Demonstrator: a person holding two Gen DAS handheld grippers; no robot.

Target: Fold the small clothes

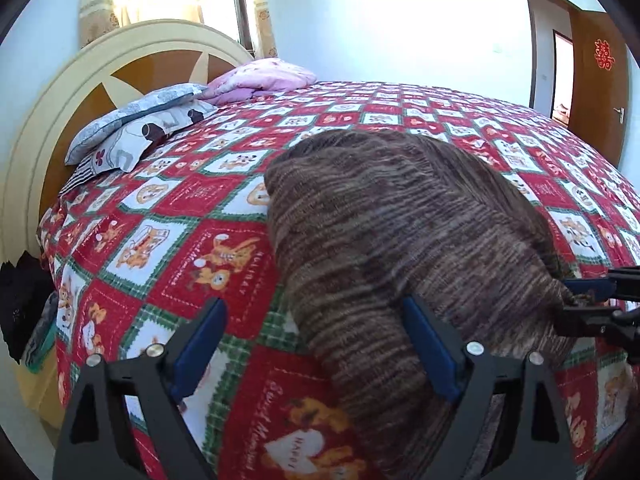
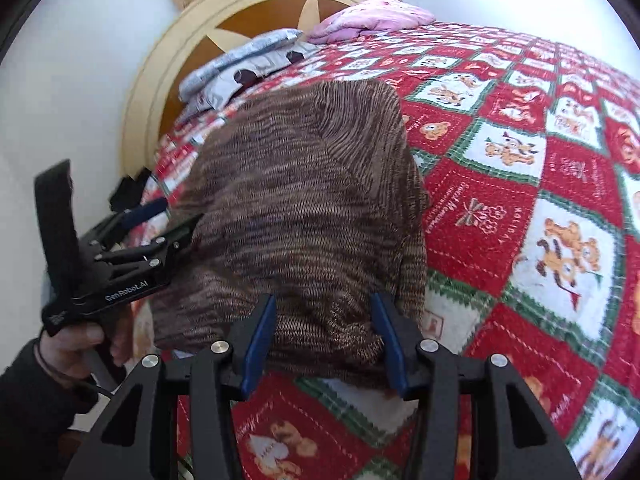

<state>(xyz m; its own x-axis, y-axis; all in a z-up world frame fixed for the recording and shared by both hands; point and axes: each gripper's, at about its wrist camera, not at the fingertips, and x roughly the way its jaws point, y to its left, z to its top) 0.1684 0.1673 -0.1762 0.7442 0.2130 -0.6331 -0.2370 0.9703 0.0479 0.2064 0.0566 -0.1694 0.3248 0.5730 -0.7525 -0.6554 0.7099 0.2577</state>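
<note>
Brown knit sweater [image 2: 304, 208] lies folded near the bed's [image 1: 224, 200] front edge, pillows [image 1: 140, 128] at the headboard [image 1: 52, 120] end. Left tongs [image 1: 316, 344] gape wide; right tongs [image 2: 324, 340] stand apart astride its hem, pads not pressing.

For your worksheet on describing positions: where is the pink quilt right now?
In both wrist views the pink quilt lies bunched at the far end of the bed, by the round headboard, just right of the grey patterned pillows.
</note>
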